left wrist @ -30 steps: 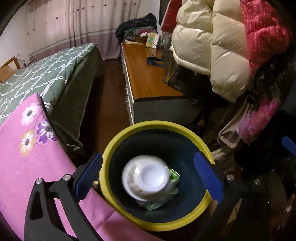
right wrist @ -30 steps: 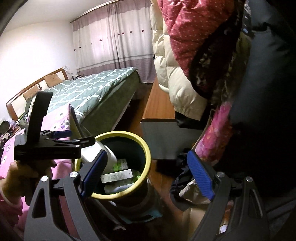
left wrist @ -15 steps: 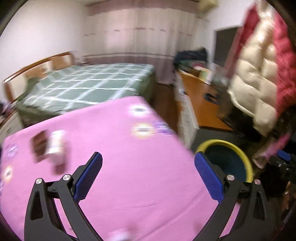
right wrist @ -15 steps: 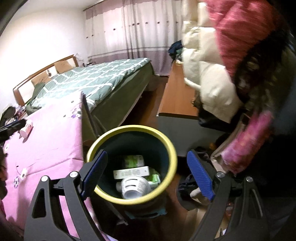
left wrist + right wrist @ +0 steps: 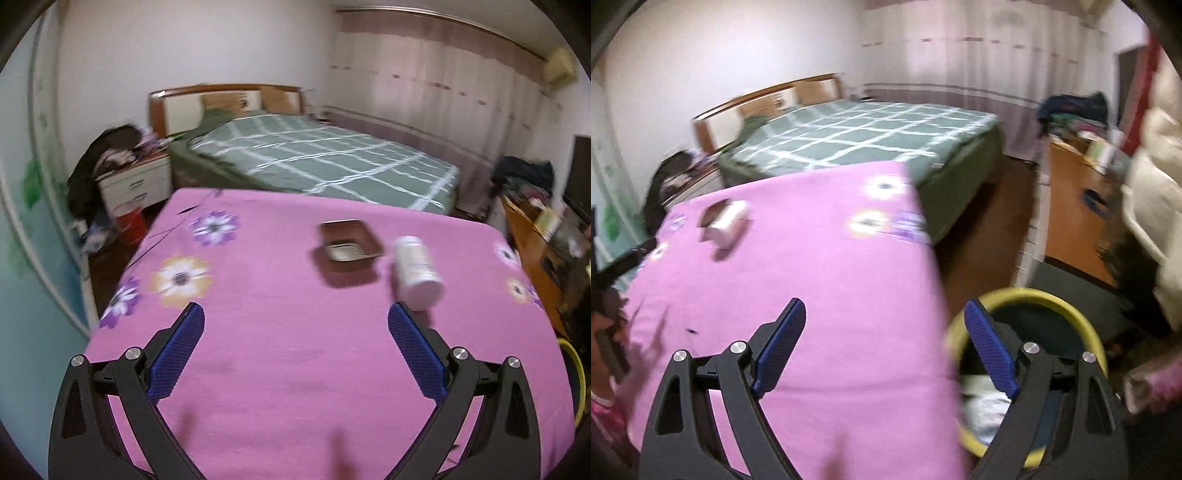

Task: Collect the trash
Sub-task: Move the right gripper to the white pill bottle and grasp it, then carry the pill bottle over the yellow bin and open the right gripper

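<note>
On the pink flowered cloth [image 5: 303, 332] covering the table lie the two pieces of rubbish left to gather: a white plastic bottle [image 5: 417, 271] tipped on its side, its round base facing the near edge, and just beside it, farther from the camera and to the left, a small brown rectangular tray [image 5: 349, 243] with something pale inside. They sit close together though I cannot tell whether they touch. Lying flat as it does, the bottle offers its long body across the jaws, which would suit a sideways pinch.

Just below and left of that bottle hangs the left gripper [image 5: 295, 334], its blue-padded fingers spread wide with nothing between them, angled down at the cloth; I judge it is lining up on the bottle as the nearer piece. The right gripper [image 5: 884, 332] is likewise spread and empty, poised over the table's corner, one finger over the cloth and the other over the yellow-rimmed dark bin [image 5: 1067, 306]. That bin stands on the floor hard against the table's edge, sensibly placed so a pickup needs only a short swing to drop; pale rubbish already lies in its bottom. From the right view the bottle and tray look far off, toward the opposite side, so the left side seems better placed.

Beyond stands a green checked bed [image 5: 314, 158], and a wooden-topped cabinet [image 5: 1075, 221] lines the wall.
</note>
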